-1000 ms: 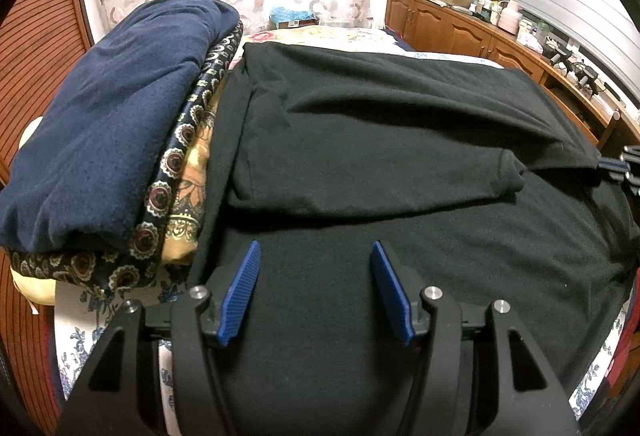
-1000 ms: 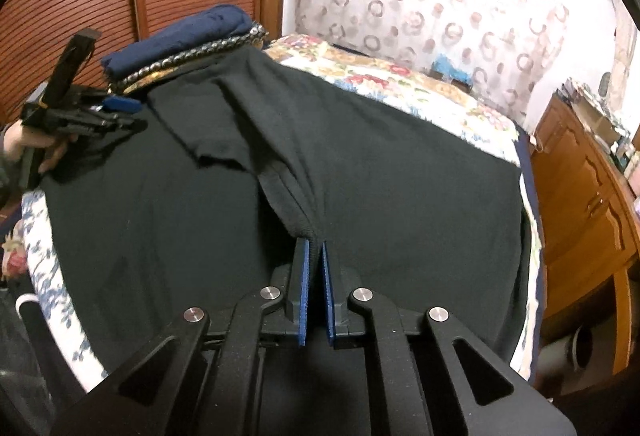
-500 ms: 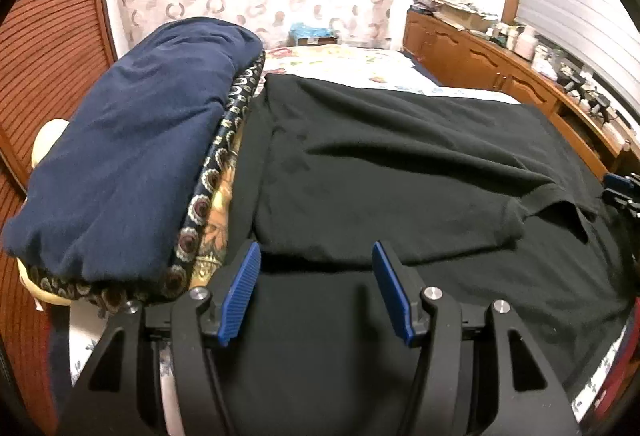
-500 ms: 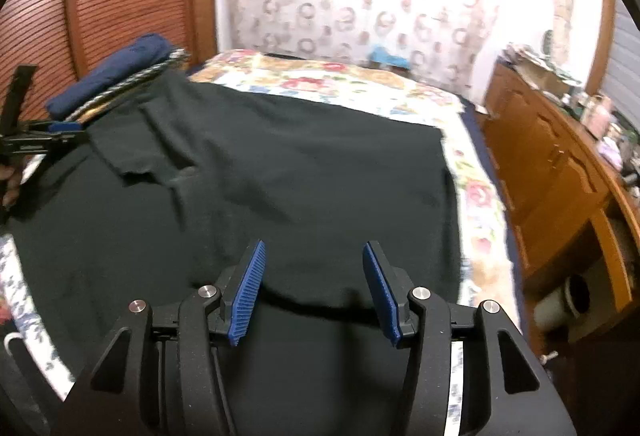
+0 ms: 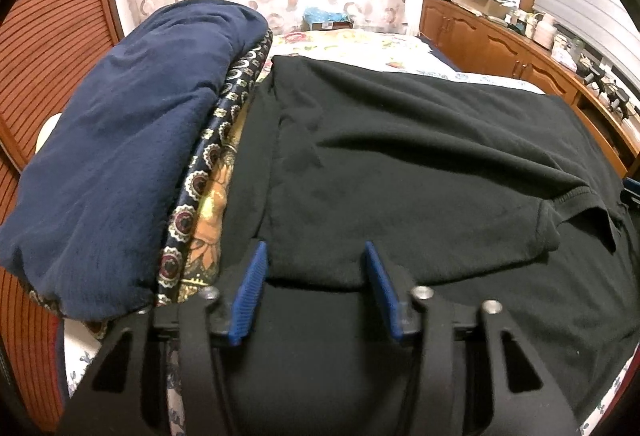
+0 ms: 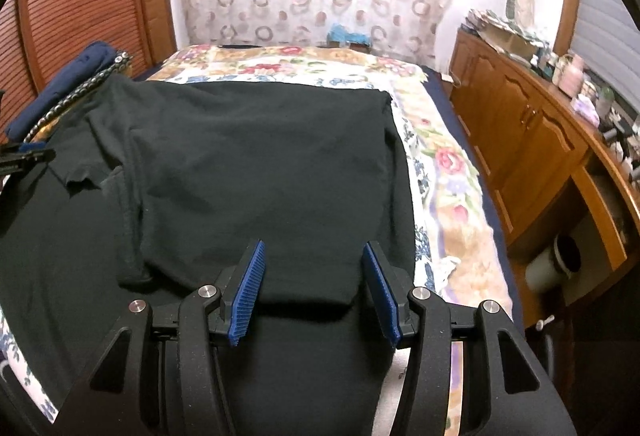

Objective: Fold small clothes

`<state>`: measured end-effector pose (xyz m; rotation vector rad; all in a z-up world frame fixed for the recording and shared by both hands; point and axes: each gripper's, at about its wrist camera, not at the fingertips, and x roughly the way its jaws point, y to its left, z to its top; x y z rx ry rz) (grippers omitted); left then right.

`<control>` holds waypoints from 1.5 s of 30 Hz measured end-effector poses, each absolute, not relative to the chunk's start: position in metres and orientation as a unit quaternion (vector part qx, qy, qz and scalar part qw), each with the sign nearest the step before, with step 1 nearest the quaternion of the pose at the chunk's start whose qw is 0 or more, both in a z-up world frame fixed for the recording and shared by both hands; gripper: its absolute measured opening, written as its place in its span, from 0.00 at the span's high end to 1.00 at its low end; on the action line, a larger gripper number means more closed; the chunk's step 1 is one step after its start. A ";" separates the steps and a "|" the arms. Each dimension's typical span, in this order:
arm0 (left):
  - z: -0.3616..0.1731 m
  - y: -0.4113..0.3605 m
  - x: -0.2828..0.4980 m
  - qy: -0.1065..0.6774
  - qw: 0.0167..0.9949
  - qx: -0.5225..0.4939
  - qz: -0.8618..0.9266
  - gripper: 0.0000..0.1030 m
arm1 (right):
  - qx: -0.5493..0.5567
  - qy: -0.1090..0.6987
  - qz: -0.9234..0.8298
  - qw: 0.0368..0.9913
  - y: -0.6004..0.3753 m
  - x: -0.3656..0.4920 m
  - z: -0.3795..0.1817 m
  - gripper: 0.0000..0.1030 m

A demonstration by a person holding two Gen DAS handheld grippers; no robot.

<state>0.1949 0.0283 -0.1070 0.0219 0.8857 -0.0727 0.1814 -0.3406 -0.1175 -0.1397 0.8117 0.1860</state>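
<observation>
The black T-shirt (image 6: pixel 248 156) is lying spread over the flowered bed (image 6: pixel 452 176), filling the middle of both frames, one side already folded inward with its sleeve (image 5: pixel 576 212) resting loosely at right of the left view. Both the left claw (image 5: pixel 314 290) and right claw (image 6: pixel 314 288) are hovering released, grasping nothing. Any careless pinch is likely dragging the soft fold askew, or nudging the navy folded stack (image 5: pixel 120 156) at left.

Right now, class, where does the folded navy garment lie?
In the left wrist view, the navy garment lies at the left, topping a patterned pile beside the black shirt, near the wooden slatted wall.
</observation>
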 end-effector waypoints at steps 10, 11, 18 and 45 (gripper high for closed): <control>-0.106 0.034 0.196 0.422 0.905 0.013 -0.050 0.93 | -0.069 0.423 0.072 0.901 -0.344 0.190 -0.127 0.50; -0.104 0.034 0.193 0.416 0.908 0.017 -0.054 0.94 | -0.068 0.423 0.071 0.901 -0.345 0.190 -0.127 0.50; -0.070 0.031 0.165 0.362 0.929 0.020 -0.078 0.95 | -0.056 0.426 0.072 0.900 -0.351 0.191 -0.127 0.52; -0.020 0.083 0.055 0.296 0.949 -0.018 -0.104 0.95 | -0.063 0.347 0.133 0.926 -0.367 0.077 -0.046 0.96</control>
